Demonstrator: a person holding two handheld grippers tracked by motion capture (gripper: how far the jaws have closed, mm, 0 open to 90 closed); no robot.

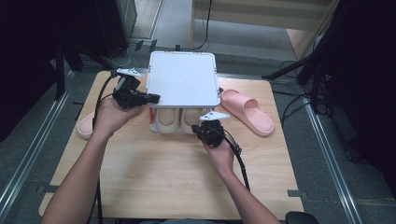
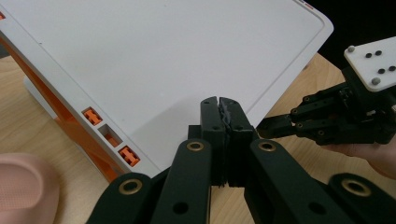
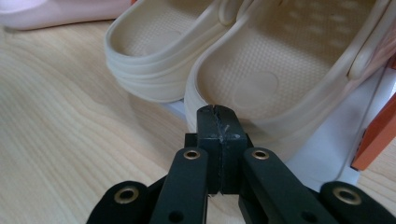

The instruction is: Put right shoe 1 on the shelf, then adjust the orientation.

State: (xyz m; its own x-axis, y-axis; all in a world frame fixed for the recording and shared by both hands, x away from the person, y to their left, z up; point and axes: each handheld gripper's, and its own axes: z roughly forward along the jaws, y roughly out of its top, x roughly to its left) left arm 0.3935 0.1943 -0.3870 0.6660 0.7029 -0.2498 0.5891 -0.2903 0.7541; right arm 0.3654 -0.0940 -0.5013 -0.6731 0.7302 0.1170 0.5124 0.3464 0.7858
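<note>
Beige clogs [image 1: 175, 120] are sitting side by side in the white shoe box [image 1: 183, 77] at the centre of the high view, heels poking out of its open front toward me, lid raised above them. I am judging this as the start of handling the clogs; next I need to open a claw and get it round a heel rim. I am holding the left gripper [image 1: 152, 98] with jaws pressed together, empty, at the lid's left edge. The right gripper [image 3: 218, 122] is also clamped on nothing, tips just at the nearer clog's [image 3: 289, 88] heel; whether touching, I cannot tell.
</note>
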